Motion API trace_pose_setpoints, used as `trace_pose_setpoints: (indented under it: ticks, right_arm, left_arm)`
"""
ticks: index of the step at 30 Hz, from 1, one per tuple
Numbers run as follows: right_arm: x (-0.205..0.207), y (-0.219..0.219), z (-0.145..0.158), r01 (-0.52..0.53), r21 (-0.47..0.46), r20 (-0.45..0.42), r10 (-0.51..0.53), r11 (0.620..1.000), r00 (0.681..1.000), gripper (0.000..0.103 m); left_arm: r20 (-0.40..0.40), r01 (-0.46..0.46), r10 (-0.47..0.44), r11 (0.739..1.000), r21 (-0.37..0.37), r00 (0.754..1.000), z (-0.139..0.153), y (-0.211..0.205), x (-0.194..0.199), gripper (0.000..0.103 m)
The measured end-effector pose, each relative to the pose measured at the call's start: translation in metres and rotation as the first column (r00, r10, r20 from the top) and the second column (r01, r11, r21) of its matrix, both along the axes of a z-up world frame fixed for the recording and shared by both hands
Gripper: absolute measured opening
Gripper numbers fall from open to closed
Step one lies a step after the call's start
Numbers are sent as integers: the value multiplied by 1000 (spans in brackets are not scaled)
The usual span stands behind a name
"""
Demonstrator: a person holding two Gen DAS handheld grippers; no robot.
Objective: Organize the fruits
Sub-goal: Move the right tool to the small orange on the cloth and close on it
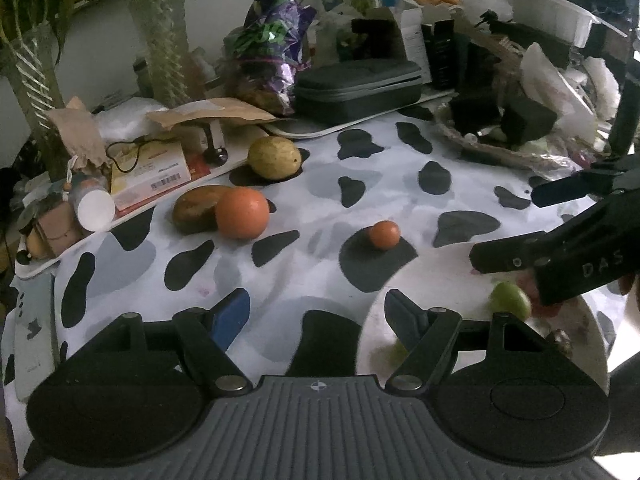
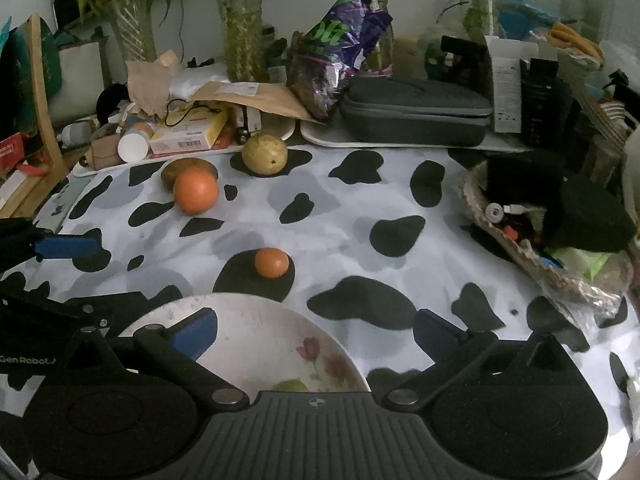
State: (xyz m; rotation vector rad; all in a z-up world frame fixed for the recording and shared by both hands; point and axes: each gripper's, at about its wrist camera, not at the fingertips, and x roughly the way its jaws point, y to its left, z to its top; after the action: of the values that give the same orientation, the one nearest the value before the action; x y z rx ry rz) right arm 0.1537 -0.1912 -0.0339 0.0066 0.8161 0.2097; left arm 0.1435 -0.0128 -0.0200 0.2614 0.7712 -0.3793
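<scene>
On the worktop with its black-and-white cow-print cloth (image 2: pixel 360 208), a white floral ceramic plate (image 2: pixel 256 332) holds a small green fruit (image 1: pixel 511 301); the right gripper (image 2: pixel 316 330) hangs above it, jaws wide and empty; the left gripper (image 1: pixel 318 312) likewise gapes; a small orange fruit (image 2: pixel 272 262) lies just beyond the plate, a large orange (image 2: pixel 196 191) touching a brown fruit (image 2: pixel 182 170), a yellow-green round fruit (image 2: pixel 265 153) further back.

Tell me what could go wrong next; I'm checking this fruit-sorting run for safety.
The small orange sits loose on the cloth near the plate; a nudge could roll it. The right gripper hangs over the plate beside the left gripper, so they might collide. The lime could get knocked off.
</scene>
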Motion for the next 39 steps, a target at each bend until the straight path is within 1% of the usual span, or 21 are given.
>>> trace_pose_setpoints:
  ticks: [6, 8, 12, 18, 22, 27, 29, 30, 39]
  right_arm:
    - [15, 8, -3, -19, 6, -13, 19, 1000, 1000, 101]
    - [21, 11, -5, -26, 6, -23, 27, 1000, 999, 94]
    - [31, 18, -8, -42, 14, -38, 42, 999, 998, 91]
    - [48, 29, -16, -67, 21, -69, 68, 998, 995, 77]
    - [60, 36, -21, -81, 21, -89, 83, 996, 993, 65]
    - [75, 44, -26, -100, 13, -112, 101, 995, 989, 56]
    - [80, 46, -29, -102, 11, -123, 102, 995, 987, 49]
    - [83, 47, -31, -105, 10, -130, 105, 994, 986, 48]
    - [98, 55, -42, -126, -32, -152, 120, 992, 981, 43]
  left_arm:
    - [-4, -17, 17, 1000, -3, 1000, -2, 8, 13, 73]
    - [-7, -23, 23, 1000, -4, 1000, -3, 10, 18, 73]
    - [-11, -28, 28, 1000, 1, 1000, -4, 13, 26, 73]
    - [-16, -41, 41, 999, 2, 999, -7, 21, 40, 73]
    - [-23, -48, 48, 999, 1, 999, -9, 25, 49, 73]
    - [-32, -63, 63, 998, -2, 998, -11, 31, 60, 73]
    - [-37, -68, 68, 998, -5, 997, -12, 34, 64, 73]
    - [-38, -71, 71, 997, -5, 997, -13, 35, 65, 73]
    - [-47, -74, 74, 997, -6, 996, -15, 38, 74, 73]
